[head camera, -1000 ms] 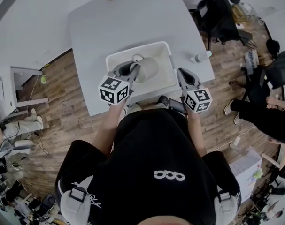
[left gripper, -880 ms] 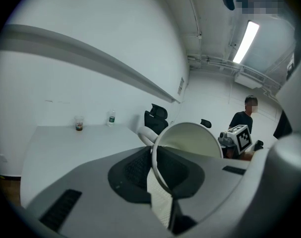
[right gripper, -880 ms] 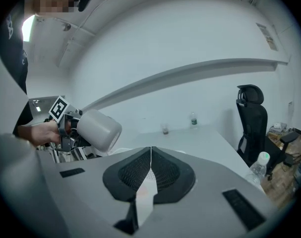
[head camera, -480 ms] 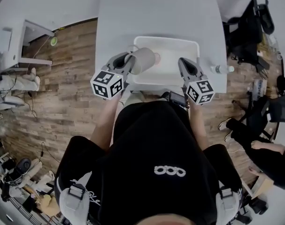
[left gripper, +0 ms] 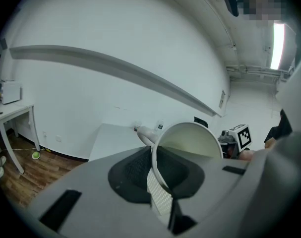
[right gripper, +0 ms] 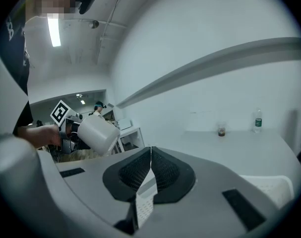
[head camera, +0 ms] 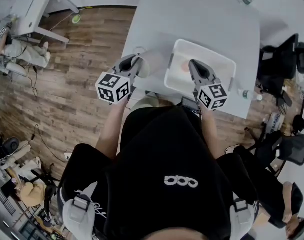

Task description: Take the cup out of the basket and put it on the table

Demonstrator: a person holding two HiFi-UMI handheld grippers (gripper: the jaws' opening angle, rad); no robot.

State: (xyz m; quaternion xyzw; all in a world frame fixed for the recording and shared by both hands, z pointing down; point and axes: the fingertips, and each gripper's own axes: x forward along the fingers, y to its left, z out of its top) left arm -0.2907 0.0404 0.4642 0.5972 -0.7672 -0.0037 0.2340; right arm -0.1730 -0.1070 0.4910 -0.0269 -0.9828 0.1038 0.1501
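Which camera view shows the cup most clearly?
The left gripper view: the cup is close, its rim between the left gripper's jaws. The right gripper view shows it small, from outside; the head view, blurred.

White basket (head camera: 207, 50) on pale table (head camera: 192, 14)

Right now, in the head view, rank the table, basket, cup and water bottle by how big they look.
1. table
2. basket
3. cup, held in the jaws of the left gripper, so nearer the camera and perhaps flattered
4. water bottle, clearly the smallest
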